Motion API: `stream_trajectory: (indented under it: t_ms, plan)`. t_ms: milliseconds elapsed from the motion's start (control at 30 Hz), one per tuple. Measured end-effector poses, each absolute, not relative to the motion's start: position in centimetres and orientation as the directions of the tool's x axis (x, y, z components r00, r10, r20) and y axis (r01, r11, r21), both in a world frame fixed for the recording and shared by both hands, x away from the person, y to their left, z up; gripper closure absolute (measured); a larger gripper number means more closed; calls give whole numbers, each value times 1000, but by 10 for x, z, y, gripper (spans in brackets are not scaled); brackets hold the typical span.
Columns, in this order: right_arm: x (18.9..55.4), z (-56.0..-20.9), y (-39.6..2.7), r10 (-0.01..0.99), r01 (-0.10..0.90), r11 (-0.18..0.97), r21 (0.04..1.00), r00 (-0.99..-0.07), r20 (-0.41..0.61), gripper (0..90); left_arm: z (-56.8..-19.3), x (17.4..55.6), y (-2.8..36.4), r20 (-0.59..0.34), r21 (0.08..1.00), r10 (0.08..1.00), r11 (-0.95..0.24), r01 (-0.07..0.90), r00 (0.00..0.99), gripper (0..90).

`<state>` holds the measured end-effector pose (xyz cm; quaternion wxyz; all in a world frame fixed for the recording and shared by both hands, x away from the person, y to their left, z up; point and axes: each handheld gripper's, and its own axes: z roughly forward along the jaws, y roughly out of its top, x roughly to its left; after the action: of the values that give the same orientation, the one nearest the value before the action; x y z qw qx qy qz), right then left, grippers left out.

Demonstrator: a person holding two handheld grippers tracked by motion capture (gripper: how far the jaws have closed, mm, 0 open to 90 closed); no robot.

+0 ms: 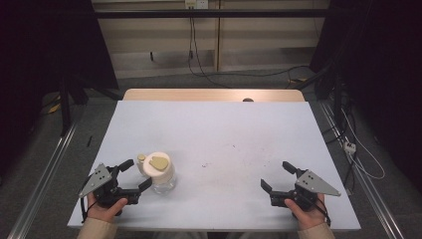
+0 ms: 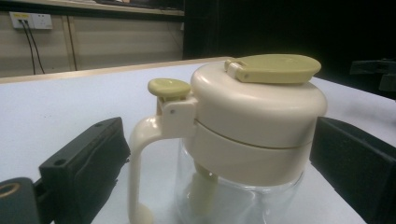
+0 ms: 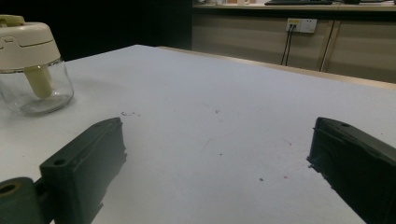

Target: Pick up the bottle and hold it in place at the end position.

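Note:
A small glass jug with a cream lid, a cream handle and an olive flap on top stands at the table's front left. In the left gripper view the jug sits close up between the two black jaws, its handle toward the left jaw with a gap showing there. My left gripper is open, its tips just beside the jug. At the front right, my right gripper rests open on the table with nothing between its fingers. The right gripper view has the jug far off at the left.
The pale blue tabletop has faint dark specks near its middle. A wooden strip runs along the far edge with a small dark object on it. Metal rails and cables lie on the floor at both sides.

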<state>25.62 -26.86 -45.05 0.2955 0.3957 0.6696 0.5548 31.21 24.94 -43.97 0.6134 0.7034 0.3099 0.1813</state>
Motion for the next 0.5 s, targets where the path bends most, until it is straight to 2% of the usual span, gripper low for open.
stream_trajectory:
  t_ms: [367, 433, 500]
  plan:
    - [256, -451, -268, 857, 207, 79, 975, -514, 40, 32, -439, 311, 248, -116, 976, 649, -67, 209, 752, 33]
    - [256, -451, -268, 858, 208, 82, 975, -513, 38, 31, -440, 310, 246, -92, 975, 652, -96, 202, 752, 28]
    - [257, -451, -268, 858, 208, 85, 974, -513, 35, 32, -441, 310, 245, -110, 970, 640, -96, 221, 760, 27]
